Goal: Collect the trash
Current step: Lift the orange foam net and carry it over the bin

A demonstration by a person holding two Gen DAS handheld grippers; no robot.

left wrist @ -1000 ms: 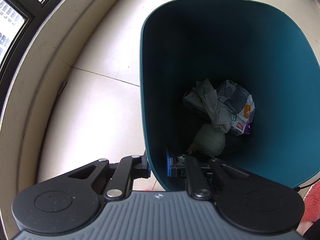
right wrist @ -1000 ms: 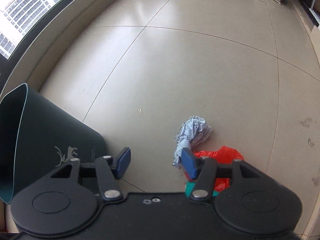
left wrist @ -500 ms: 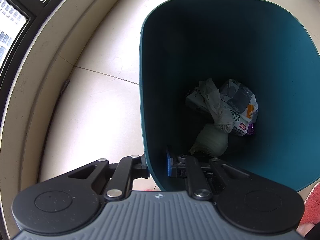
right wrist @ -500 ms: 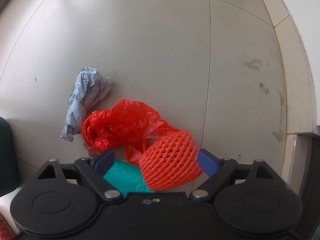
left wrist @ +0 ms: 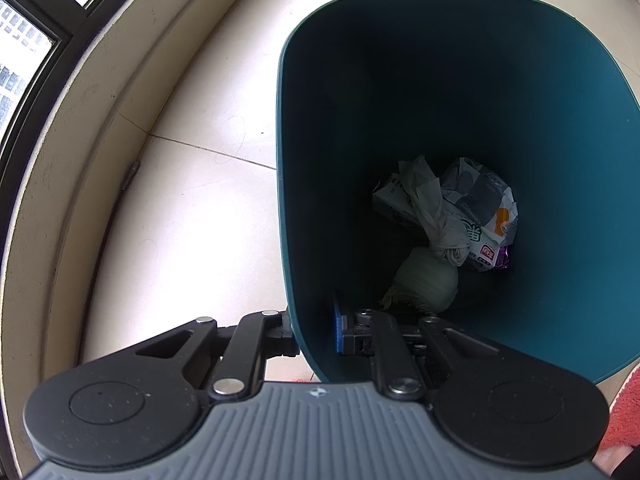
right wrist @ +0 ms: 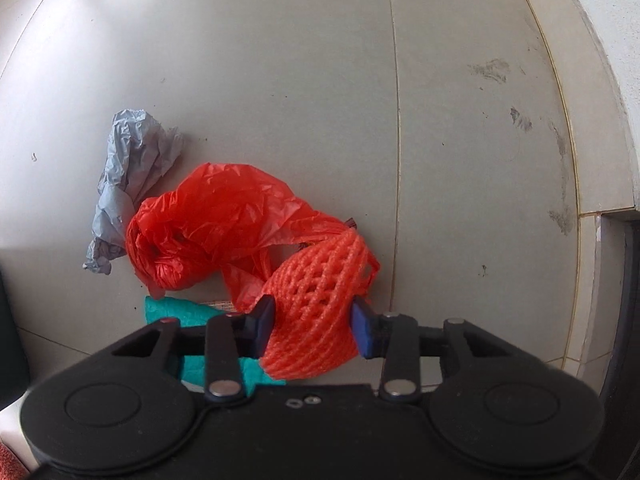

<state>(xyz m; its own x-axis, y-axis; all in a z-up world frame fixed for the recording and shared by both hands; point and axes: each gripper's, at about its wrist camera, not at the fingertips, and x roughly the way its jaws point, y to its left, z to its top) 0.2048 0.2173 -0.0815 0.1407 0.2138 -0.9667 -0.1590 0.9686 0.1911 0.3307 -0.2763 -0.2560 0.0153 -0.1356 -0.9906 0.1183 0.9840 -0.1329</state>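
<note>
Left gripper (left wrist: pixel 314 330): jaws clamped on the near wall of the bin (left wrist: pixel 540 128), one pad outside, one blue pad inside the rim. Bin: teal, open-topped, standing on the floor (left wrist: pixel 192 216).

Bin contents, at the bottom, near to far: pale bundle (left wrist: pixel 426 284) closest to the gripper; twisted white bag (left wrist: pixel 434 216) above it; printed wrapper (left wrist: pixel 482 216) touching the bag on its right; a second white packet (left wrist: pixel 390 200) at the far left of the heap.

Beyond the bin, left: cream sill (left wrist: pixel 60 152) curving below a dark-framed window (left wrist: pixel 28 32).

Right gripper (right wrist: pixel 312 322): jaws narrowed onto the orange foam net (right wrist: pixel 316 312), a blue pad pressing each side; whether the net is off the floor cannot be told.

Teal scrap (right wrist: pixel 176 310): flat on the floor, just left of the net, partly under the gripper body.

Red bag (right wrist: pixel 212 220): crumpled, touching the net's far left side.

Grey paper (right wrist: pixel 128 172): crumpled, touching the red bag's far left edge.

Tiled floor (right wrist: pixel 300 60) beyond, with dark smudges (right wrist: pixel 490 70) at right near the skirting (right wrist: pixel 592 92).
</note>
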